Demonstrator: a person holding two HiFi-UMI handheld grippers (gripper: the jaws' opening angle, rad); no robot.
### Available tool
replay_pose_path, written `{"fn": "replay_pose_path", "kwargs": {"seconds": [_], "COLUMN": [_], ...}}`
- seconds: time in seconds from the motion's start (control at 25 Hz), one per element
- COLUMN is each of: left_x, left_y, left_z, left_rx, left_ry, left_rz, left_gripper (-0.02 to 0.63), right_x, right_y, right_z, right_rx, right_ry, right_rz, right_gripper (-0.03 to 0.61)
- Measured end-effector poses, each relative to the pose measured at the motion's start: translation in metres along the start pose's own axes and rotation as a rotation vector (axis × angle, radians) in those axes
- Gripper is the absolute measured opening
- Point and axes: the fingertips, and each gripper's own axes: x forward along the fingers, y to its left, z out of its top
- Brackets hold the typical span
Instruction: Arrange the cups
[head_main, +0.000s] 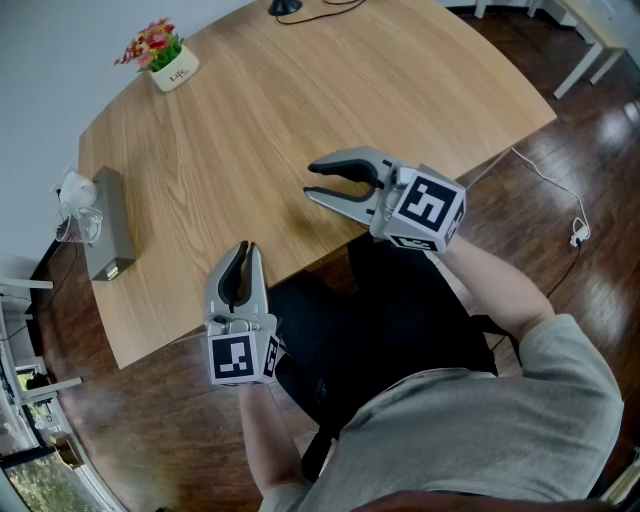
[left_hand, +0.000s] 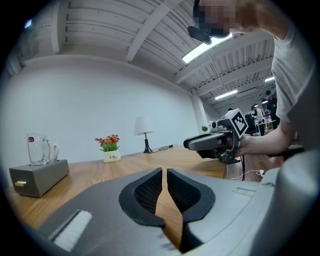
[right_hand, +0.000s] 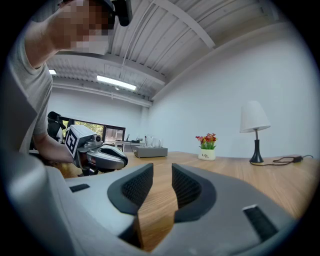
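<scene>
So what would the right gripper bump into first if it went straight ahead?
Nothing close. Past bare table, the gray box holding glass cups looks roughly in line with the right gripper, but depth is unclear.

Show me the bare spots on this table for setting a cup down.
The wide middle of the table, between the flower pot, the lamp base and the right gripper, is bare. So is the strip between the grey box and the left gripper. Crowded only at that box, which bears glass cups.
</scene>
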Motion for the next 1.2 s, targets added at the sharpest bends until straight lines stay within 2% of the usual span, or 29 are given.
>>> {"fn": "replay_pose_path", "kwargs": {"seconds": [1.2], "left_x": [0.0000], "left_y": [-0.0036], "left_z": [-0.0007], "left_rx": [0.040], "left_ry": [0.006], "left_rz": [-0.002], "left_gripper": [0.037], "right_x": [0.0008], "right_y": [-0.0012], "right_z": [-0.0010], "right_rx": [0.008], "right_ry": [0.011], "right_rz": [-0.009], "right_gripper": [0.109]}}
